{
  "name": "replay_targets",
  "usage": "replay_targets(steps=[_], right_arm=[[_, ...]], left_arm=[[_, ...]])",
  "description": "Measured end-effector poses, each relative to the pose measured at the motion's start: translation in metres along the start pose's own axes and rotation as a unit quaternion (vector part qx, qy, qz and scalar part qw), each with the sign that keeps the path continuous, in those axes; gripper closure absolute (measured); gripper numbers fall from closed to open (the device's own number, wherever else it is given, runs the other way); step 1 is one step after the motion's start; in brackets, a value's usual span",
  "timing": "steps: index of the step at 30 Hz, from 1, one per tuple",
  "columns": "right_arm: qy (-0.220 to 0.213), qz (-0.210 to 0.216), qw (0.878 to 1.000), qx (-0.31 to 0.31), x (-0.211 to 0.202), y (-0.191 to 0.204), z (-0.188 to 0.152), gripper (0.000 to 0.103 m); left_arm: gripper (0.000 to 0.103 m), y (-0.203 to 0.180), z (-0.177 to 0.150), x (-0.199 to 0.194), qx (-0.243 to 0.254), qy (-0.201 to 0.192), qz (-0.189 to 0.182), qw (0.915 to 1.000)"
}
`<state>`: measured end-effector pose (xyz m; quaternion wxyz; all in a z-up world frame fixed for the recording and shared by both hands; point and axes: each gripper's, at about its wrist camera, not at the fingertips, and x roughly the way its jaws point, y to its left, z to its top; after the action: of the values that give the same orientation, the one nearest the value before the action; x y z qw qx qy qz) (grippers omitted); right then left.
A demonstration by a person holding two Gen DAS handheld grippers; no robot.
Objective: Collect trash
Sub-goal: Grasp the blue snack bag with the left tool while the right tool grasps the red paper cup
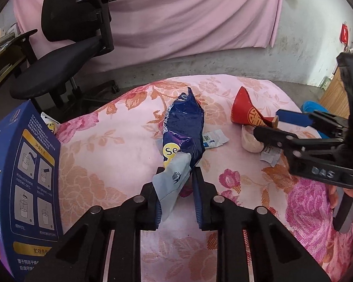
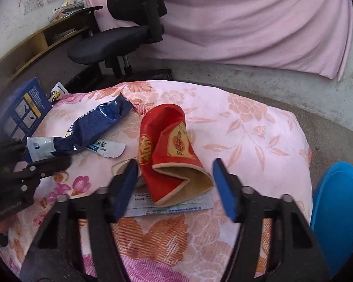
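A crumpled dark blue snack wrapper [image 1: 186, 127] with a grey end lies on the floral cloth. My left gripper [image 1: 177, 171] is open and straddles that grey end, which leans on the left pad; a gap shows by the right pad. The right wrist view shows the wrapper [image 2: 94, 122] and the left gripper [image 2: 35, 157] at the left edge. A crushed red paper cup [image 2: 171, 145] lies on its side with its mouth toward me. My right gripper [image 2: 175, 162] is open around the cup's mouth end. The left wrist view shows the cup [image 1: 244, 110] with the right gripper [image 1: 273, 124] at it.
A tall blue box [image 1: 23, 176] stands at the table's left edge beside a small yellow packet [image 1: 50, 123]. A white sachet [image 2: 106, 148] lies by the wrapper, and a printed slip [image 2: 171, 208] lies under the cup. A blue bin [image 2: 338, 213] stands right, a black office chair [image 2: 110, 42] behind.
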<state>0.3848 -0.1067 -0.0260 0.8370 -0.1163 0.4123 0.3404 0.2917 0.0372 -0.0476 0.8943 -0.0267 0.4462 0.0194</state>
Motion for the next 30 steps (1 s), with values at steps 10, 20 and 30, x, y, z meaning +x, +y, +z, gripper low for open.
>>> replay_targets(steps=[10,20,30], right_arm=[[-0.026,0.021,0.999,0.033,-0.018,-0.013,-0.009,0.027],[-0.057,0.005,0.998,0.030,-0.041,-0.015,-0.020,0.052],[-0.084,-0.020,0.994,0.071,-0.062,-0.034,-0.032,0.062]], left_arm=[[0.086,-0.009,-0.012,-0.025,-0.004,-0.041,-0.026,0.9988],[0.086,-0.027,-0.016,-0.043,0.017,-0.078,-0.030,0.9964],[0.087,-0.029,-0.017,-0.043,0.018,-0.077,-0.025,0.9965]])
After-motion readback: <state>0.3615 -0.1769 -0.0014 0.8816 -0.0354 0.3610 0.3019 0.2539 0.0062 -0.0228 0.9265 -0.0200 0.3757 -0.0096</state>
